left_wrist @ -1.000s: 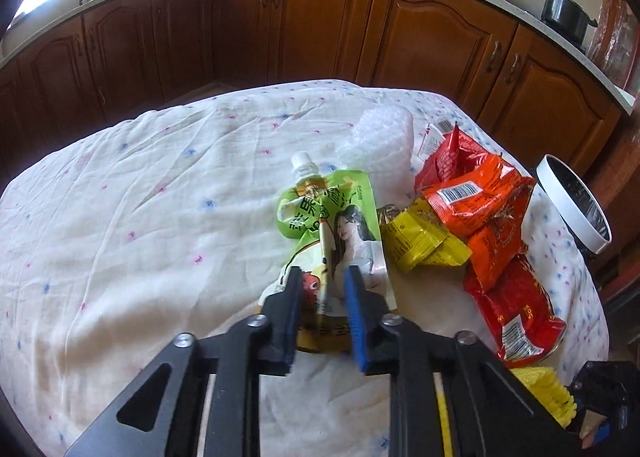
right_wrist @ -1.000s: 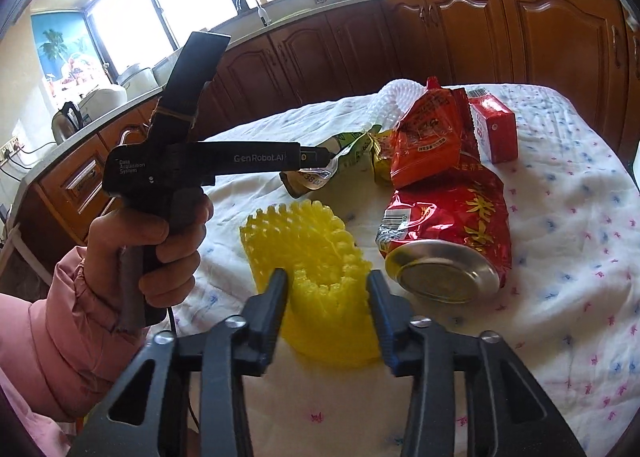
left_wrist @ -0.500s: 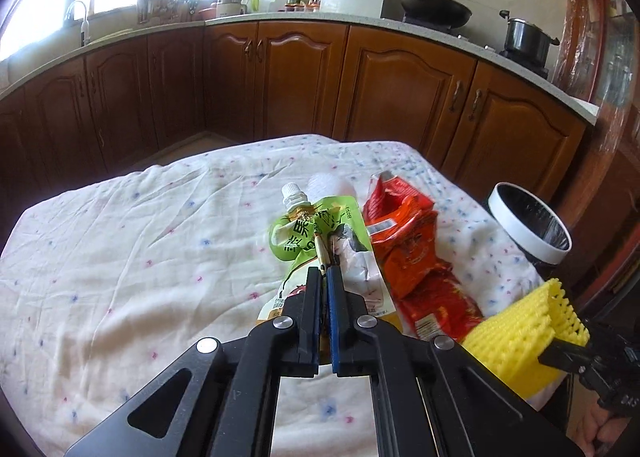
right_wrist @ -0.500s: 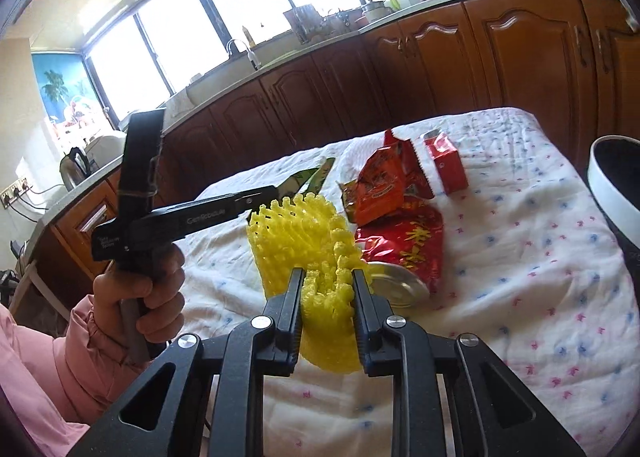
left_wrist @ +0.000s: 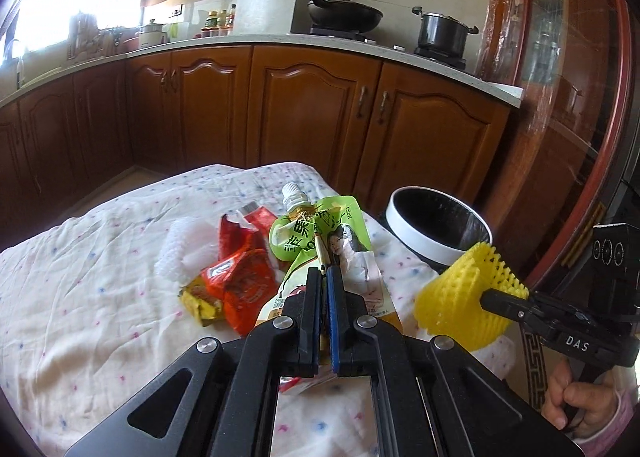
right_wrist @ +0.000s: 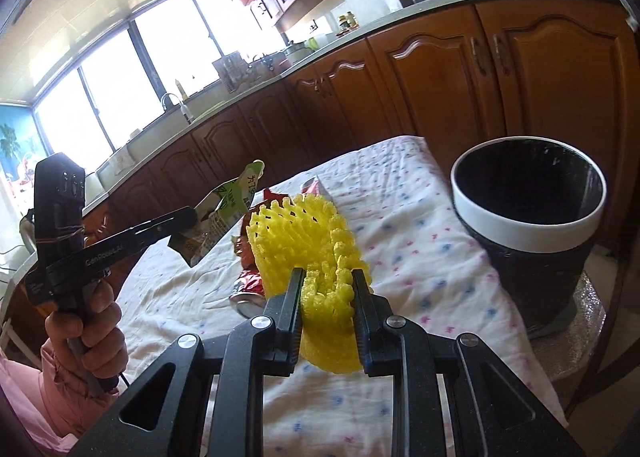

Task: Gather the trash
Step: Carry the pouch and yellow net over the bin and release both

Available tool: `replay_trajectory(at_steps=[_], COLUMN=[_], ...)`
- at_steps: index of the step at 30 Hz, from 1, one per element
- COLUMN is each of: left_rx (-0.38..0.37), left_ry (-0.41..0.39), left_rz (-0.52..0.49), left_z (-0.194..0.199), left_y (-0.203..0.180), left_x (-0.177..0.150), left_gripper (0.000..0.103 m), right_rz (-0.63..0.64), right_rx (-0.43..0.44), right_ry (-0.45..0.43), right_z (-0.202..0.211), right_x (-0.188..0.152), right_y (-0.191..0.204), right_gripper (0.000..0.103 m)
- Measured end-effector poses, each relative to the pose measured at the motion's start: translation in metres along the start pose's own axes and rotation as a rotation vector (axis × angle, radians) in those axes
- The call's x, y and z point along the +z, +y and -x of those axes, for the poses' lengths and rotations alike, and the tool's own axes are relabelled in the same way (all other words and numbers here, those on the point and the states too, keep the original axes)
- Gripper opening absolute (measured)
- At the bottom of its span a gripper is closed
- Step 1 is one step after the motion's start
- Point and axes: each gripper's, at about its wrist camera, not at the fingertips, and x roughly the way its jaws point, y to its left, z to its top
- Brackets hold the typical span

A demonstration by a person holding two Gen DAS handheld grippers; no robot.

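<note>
My left gripper (left_wrist: 324,275) is shut on a green drink pouch (left_wrist: 320,237) with a white cap, lifted off the cloth-covered table (left_wrist: 80,297). In the right wrist view that pouch (right_wrist: 228,209) hangs from the left gripper (right_wrist: 188,223). The right gripper (right_wrist: 326,277) is shut on a yellow foam net (right_wrist: 308,241), held above the table. The same net (left_wrist: 464,297) shows at the right of the left wrist view. A black trash bin with a white rim (right_wrist: 528,217) stands just past the table's right edge, also seen as the bin (left_wrist: 436,225).
On the cloth lie orange-red snack bags (left_wrist: 240,285), a yellow wrapper (left_wrist: 200,301), a white foam net (left_wrist: 180,253) and a red bag with a foil end (right_wrist: 248,281). Wooden kitchen cabinets (left_wrist: 320,117) run behind the table. A hand in a pink sleeve (right_wrist: 88,321) holds the left gripper.
Both grippers closed on their items and rose: the left lifted the green pouch, the right lifted the yellow net. Both swung right toward the bin.
</note>
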Motion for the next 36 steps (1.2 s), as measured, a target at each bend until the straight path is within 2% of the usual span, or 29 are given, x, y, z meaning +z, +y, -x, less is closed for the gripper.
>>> replay_trajectory(at_steps=[18, 30, 36], left_rx=[-0.111, -0.114, -0.094], left_ry=[0.064, 0.13, 0.185], left_rz=[-0.111, -0.19, -0.207], left_z=[-0.093, -0.175, -0.222], left_y=[-0.067, -0.112, -0.131], left_x=[0.043, 0.077, 0.094], left_gripper=[0.001, 0.001, 0.002], right_rz=[-0.124, -0.161, -0.162], right_rx=[-0.208, -0.309, -0.348], right_ry=[-0.072, -0.066, -0.014], right_z=[0.026, 0.014, -0.008], right_x=[0.032, 0.07, 0.088], right_y=[-0.093, -0.146, -0.169], right_gripper=[0.022, 0.022, 0.022])
